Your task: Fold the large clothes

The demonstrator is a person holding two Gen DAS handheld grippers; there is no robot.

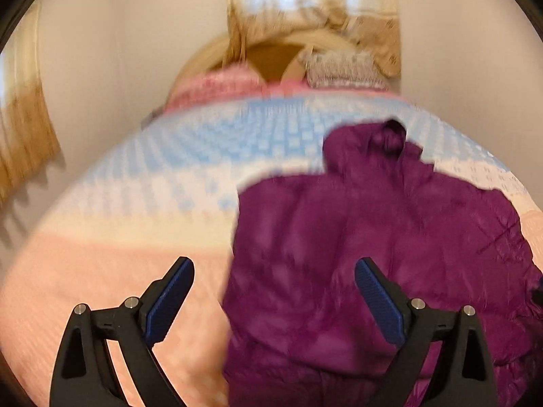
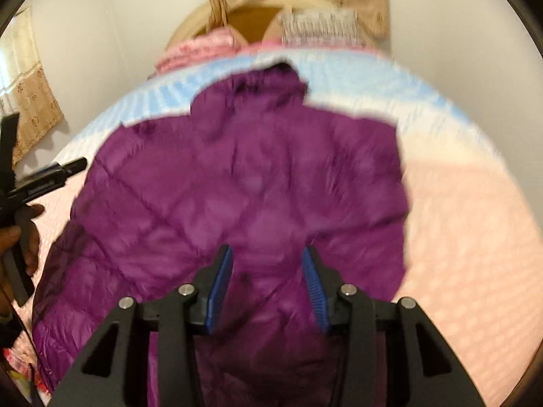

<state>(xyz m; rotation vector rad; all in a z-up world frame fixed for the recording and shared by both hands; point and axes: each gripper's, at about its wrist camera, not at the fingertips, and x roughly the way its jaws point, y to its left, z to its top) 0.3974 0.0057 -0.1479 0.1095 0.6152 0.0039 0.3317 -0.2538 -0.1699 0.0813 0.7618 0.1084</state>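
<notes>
Where the quilted cloth lies: the purple jacket is spread on the bed, collar end toward the pillows, hem end under both grippers.
Jacket fabric: shiny, puffy, stitched into a diamond quilt; the outline is rumpled, with a dark lining showing at the collar.
Bed cover: finely textured weave, pink near the cameras, then a pale cream band, then blue-and-white checks farther up.
Pillows: a pink pillow and a grey speckled pillow sit against a light wooden headboard.
Surroundings: beige patterned curtains hang on the pale wall to the left and behind the headboard.
Left gripper: jaws spread wide and released, one blue ribbed pad over the pink cover, the other over the jacket's edge; nothing lies between them.
Right gripper: jaws partly open, hovering above the jacket's lower middle; whether the pads touch the fabric cannot be told through the blur.
</notes>
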